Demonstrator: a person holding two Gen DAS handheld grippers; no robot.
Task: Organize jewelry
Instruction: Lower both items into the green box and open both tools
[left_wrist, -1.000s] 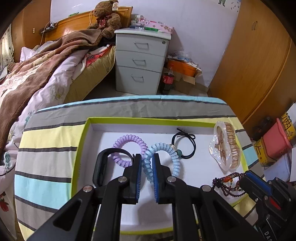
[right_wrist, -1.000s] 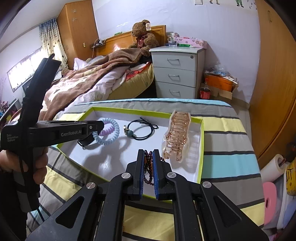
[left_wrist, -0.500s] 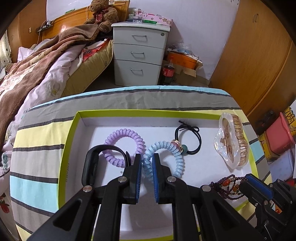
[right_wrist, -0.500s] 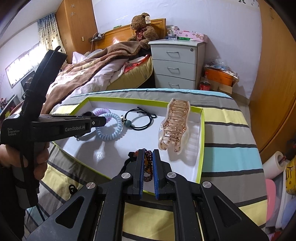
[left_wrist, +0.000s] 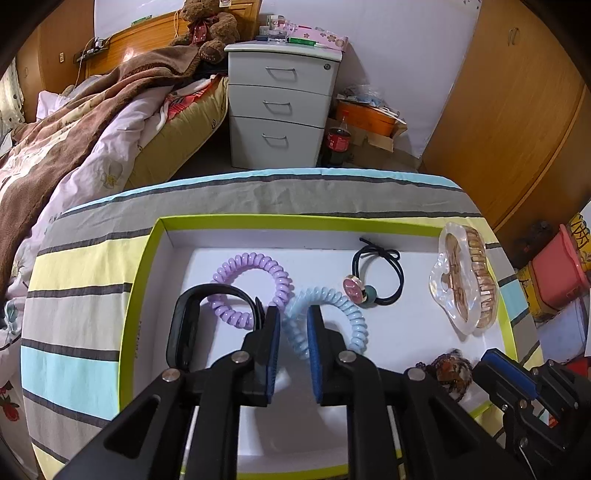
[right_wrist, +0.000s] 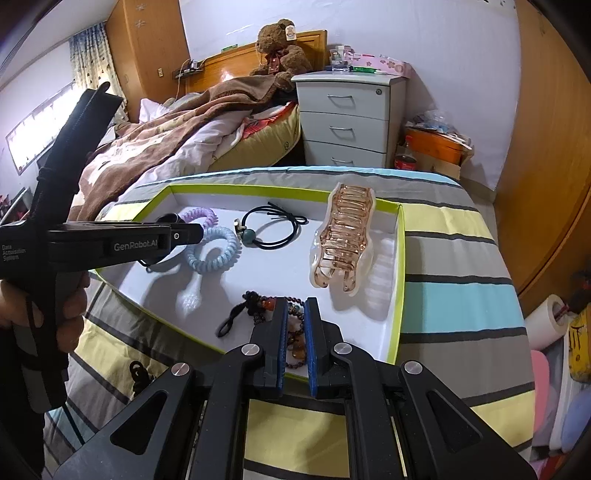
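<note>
Inside tray (left_wrist: 147, 280), beside purple coil (left_wrist: 248, 286): blue coil (left_wrist: 328, 314), light, springy, slick; left gripper (left_wrist: 291, 321) jaws just easing apart, coil between. Right gripper (right_wrist: 295, 317) pinched beads (right_wrist: 295, 339) at near rim; loose strand, best taken bunched.

1. Left gripper (left_wrist: 291, 325): matte black plastic body, blue ribbed pads inside both fingers, round silver screws at the linkage pivots.
2. Right gripper (right_wrist: 295, 317): same build, with black frame, blue pads, silver screws, triangular cut-outs.
3. From the right wrist view, the left unit's side reads "GenRobot.AI" and "Data Acquisition System" in white; black cord on handle.
</note>
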